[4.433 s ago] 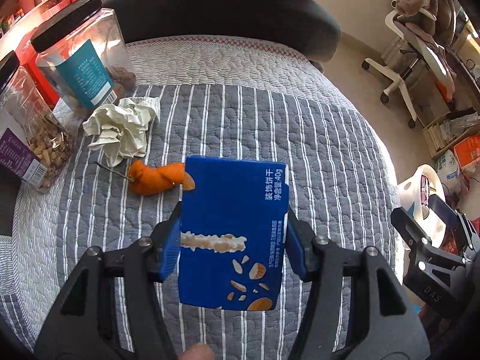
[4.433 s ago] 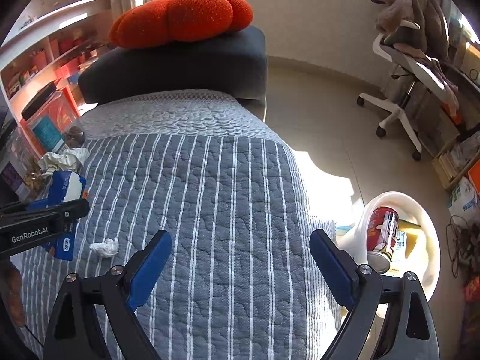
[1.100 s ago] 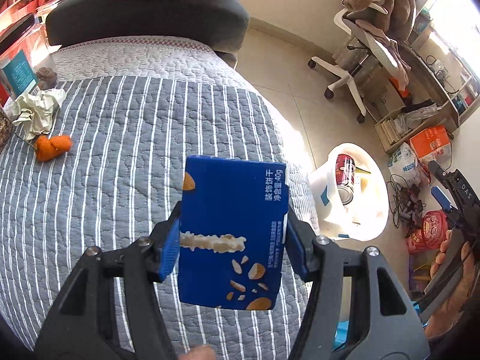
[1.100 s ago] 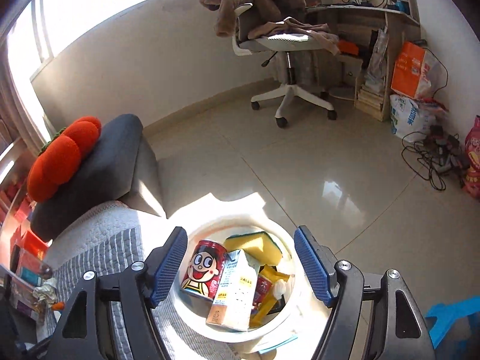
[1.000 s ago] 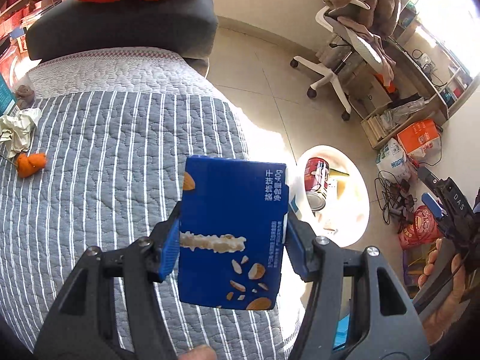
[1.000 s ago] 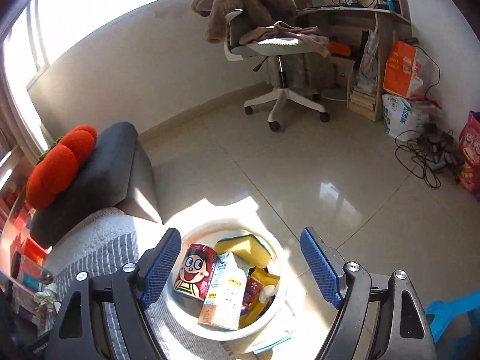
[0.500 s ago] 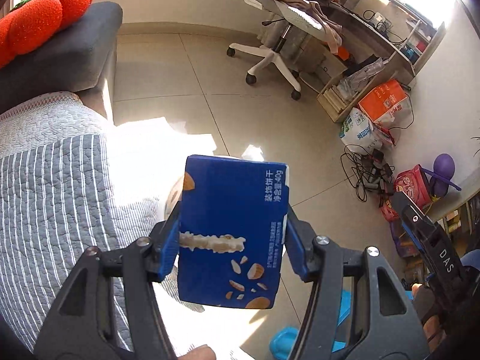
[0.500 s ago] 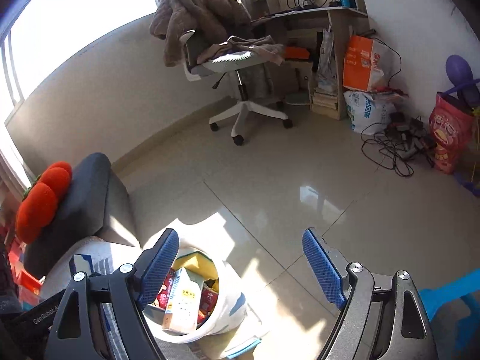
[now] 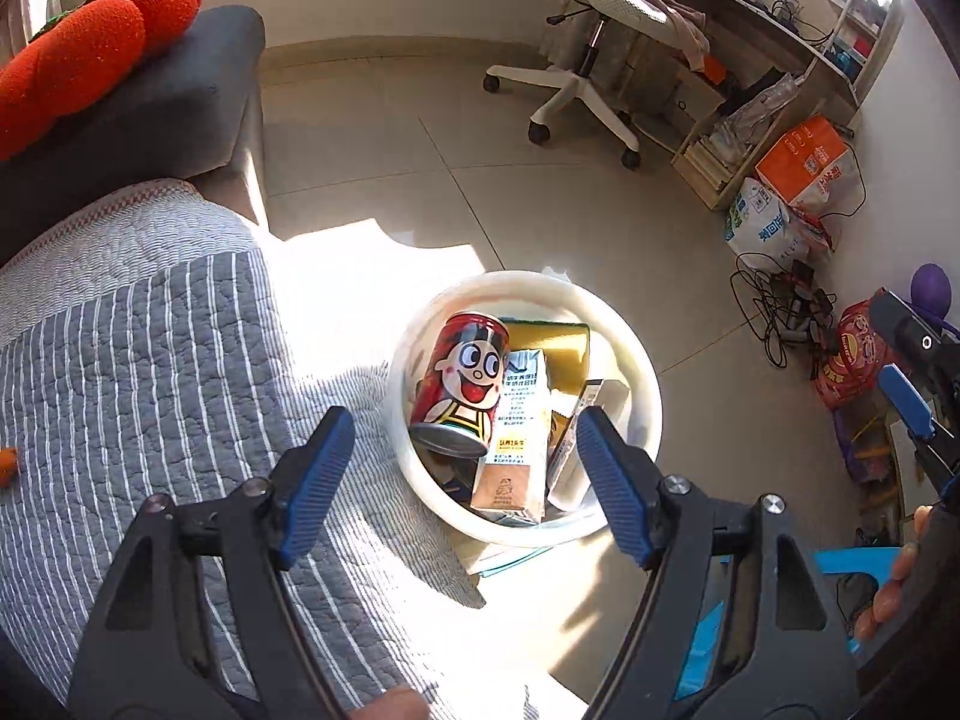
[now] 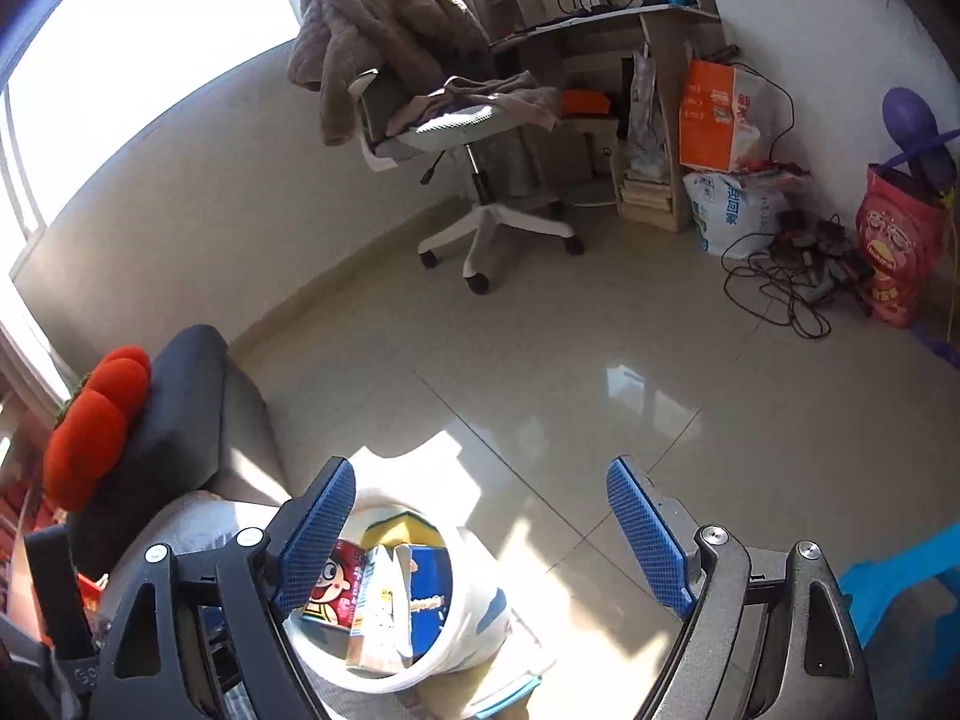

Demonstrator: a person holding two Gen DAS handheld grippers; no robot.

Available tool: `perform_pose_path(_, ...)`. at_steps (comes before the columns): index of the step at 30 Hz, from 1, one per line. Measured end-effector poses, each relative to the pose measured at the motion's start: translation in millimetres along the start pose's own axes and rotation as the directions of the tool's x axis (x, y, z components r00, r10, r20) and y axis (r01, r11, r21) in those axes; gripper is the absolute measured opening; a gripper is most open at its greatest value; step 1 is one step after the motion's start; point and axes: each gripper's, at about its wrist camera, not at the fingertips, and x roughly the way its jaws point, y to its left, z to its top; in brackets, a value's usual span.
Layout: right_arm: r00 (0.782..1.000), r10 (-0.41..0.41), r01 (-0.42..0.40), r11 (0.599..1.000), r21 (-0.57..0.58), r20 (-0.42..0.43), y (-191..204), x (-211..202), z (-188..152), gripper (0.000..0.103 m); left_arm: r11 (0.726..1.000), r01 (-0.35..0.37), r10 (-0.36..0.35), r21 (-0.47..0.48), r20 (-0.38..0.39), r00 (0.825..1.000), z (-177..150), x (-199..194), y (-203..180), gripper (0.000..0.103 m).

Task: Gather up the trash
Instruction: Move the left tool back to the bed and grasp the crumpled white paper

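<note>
Just changed: the blue box that the left gripper (image 9: 459, 480) was clamping half a second ago is gone from between its fingers!
Left gripper: spread wide, nothing in it, hovering right above the white bin (image 9: 645, 372).
Blue box: in the right wrist view it stands in the bin (image 10: 444, 585), against the far wall, beside the carton.
Meaning for the task: that reads as one piece of trash delivered; my guess is the left side is free to go back for more.
Right gripper: spread as well (image 10: 474, 531), holding nothing, off to the side of the bin and looking across the floor.
Count in the bin: one red can (image 9: 462, 375), one milk carton (image 9: 516, 426), one yellow sponge (image 9: 558, 339), one blue box; more scraps underneath, too jumbled to count.
Count on the bed: one orange scrap just peeking in at the edge of the striped quilt (image 9: 150, 360); any other litter is out of view.
Grippers: two, both empty.
</note>
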Motion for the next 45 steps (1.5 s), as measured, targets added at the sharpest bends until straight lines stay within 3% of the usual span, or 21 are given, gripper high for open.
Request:
perform_pose_path(2,1.0,0.021,-0.021,0.999,-0.042,-0.008,19.9,1.6,-5.1,0.088,0.997,-0.081,0.081,-0.019,0.008,0.997,-1.8,-9.3,32.5,0.078)
perform_pose_path(5,0.998,0.053,-0.056,0.991,-0.119,-0.031,56.4,5.7,-18.1,0.089,0.977,-0.204,0.206,-0.056,0.016,0.979,-4.7,-24.6,86.4,0.079)
perform_pose_path(8,0.994,0.086,-0.099,0.971,-0.217,-0.068,99.3,11.9,-38.2,0.089,0.935,-0.344,0.345,-0.091,-0.007,0.939,-9.1,-35.4,145.4,0.079)
perform_pose_path(11,0.989,0.109,-0.135,0.935,-0.327,-0.098,146.0,16.2,-63.4,0.089,0.892,-0.43,0.426,-0.138,-0.058,0.903,-8.9,-42.8,207.0,0.079)
perform_pose_path(18,0.966,0.144,-0.237,0.821,-0.52,-0.213,242.4,31.6,-132.7,0.089,0.789,-0.595,0.582,-0.153,-0.127,0.803,-13.0,-44.4,302.2,0.079)
perform_pose_path(24,0.949,0.132,-0.292,0.712,-0.638,-0.287,295.5,41.8,-186.2,0.09,0.761,-0.631,0.604,-0.152,-0.192,0.774,-12.5,-27.7,349.8,0.079)
perform_pose_path(32,0.928,0.111,-0.344,0.621,-0.704,-0.356,325.1,52.1,-226.6,0.092,0.767,-0.601,0.55,-0.224,-0.25,0.796,-16.9,-0.6,380.5,0.077)
perform_pose_path(33,0.927,0.109,-0.347,0.615,-0.708,-0.36,326.4,52.0,-228.7,0.092,0.769,-0.593,0.541,-0.237,-0.253,0.802,-18.8,0.9,383.2,0.067)
perform_pose_path(34,0.925,0.108,-0.351,0.611,-0.71,-0.364,328.0,53.0,-230.8,0.092,0.773,-0.583,0.528,-0.251,-0.254,0.81,-20.9,1.8,385.0,0.046)
perform_pose_path(35,0.923,0.109,-0.356,0.607,-0.71,-0.369,329.3,54.0,-232.3,0.092,0.777,-0.574,0.516,-0.259,-0.261,0.816,-23.3,2.7,387.2,0.04)
perform_pose_path(38,0.916,0.111,-0.371,0.602,-0.707,-0.386,332.1,56.9,-235.8,0.093,0.77,-0.577,0.539,-0.272,-0.207,0.817,-28.0,-10.6,383.1,0.038)
perform_pose_path(39,0.913,0.112,-0.377,0.602,-0.704,-0.393,332.6,58.1,-236.9,0.093,0.775,-0.566,0.538,-0.282,-0.174,0.824,-31.4,-19.2,379.7,0.037)
perform_pose_path(42,0.896,0.124,-0.411,0.597,-0.689,-0.427,335.7,60.9,-242.3,0.093,0.803,-0.48,0.482,-0.354,-0.089,0.872,-45.7,-57.2,364.3,0.036)
perform_pose_path(44,0.871,0.15,-0.46,0.584,-0.669,-0.468,340.3,61.3,-248.5,0.093,0.808,-0.414,0.441,-0.418,-0.035,0.897,-61.4,-87.7,354.5,0.036)
perform_pose_path(45,0.859,0.168,-0.485,0.569,-0.663,-0.484,343.7,59.5,-252.1,0.093,0.808,-0.394,0.434,-0.437,-0.01,0.901,-70.7,-101.9,348.1,0.036)
